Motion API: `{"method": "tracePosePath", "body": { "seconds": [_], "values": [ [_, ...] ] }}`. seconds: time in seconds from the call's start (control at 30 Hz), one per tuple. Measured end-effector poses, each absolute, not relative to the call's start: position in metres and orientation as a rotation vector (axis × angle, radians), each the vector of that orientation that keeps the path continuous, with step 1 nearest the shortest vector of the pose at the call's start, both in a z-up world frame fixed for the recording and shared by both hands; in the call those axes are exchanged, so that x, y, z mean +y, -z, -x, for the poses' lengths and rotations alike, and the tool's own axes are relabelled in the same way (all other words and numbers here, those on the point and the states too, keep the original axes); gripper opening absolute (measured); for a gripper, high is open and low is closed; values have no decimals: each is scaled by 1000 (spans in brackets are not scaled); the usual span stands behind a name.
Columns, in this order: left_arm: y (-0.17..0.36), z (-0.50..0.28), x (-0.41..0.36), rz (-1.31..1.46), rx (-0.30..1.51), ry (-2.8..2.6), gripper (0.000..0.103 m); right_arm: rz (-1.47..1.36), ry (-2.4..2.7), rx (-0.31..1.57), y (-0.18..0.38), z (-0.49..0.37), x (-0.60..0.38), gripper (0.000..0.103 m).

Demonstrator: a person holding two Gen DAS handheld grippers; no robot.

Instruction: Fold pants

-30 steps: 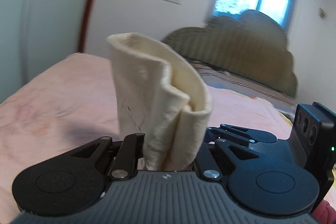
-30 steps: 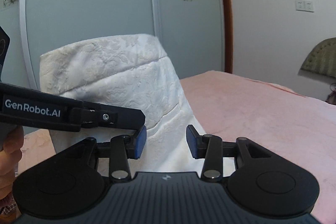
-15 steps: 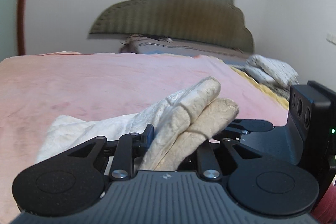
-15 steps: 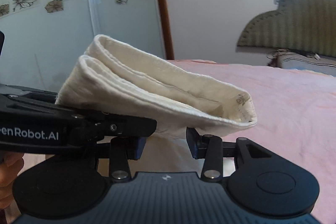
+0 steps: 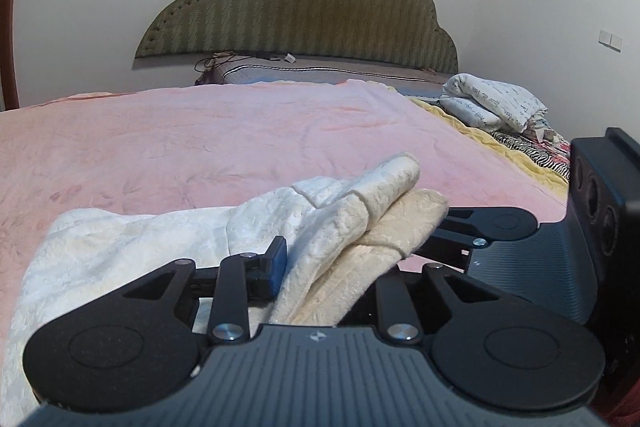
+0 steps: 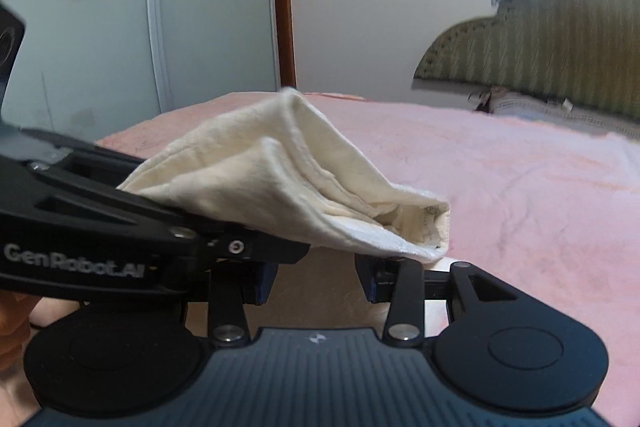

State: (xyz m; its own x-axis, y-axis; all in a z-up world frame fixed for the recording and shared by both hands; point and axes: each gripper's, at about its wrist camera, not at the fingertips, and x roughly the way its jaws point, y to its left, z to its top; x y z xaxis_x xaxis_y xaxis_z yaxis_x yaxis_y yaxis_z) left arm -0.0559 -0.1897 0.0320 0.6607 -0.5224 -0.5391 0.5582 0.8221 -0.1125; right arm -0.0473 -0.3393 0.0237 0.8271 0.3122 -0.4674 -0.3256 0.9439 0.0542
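The left gripper (image 5: 320, 267) clenches the cream pants' (image 5: 160, 251) folded end, while the right gripper's (image 6: 316, 279) released jaws sit just beneath that bundle.

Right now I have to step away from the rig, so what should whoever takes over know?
Left gripper: shut on the pants, pinching a folded edge.
Right gripper: open, holding nothing; the cloth drapes just above its fingers.
Pants: cream, partly folded; the rest lies on the pink blanket.
Done: one fold over, apparently.
Left: probably lay the held edge flat, release, smooth and finish folding.
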Motion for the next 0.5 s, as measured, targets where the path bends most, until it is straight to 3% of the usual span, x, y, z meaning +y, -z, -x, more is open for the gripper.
{"method": "tracePosePath", "body": {
  "seconds": [0.27,0.5],
  "values": [
    [-29,62,-193,-70,566,660,31,119,-285,440,-26,76,-331,41],
    [-13,56,-202,-78,651,714,34,94,-270,476,-19,84,-336,41]
  ]
}}
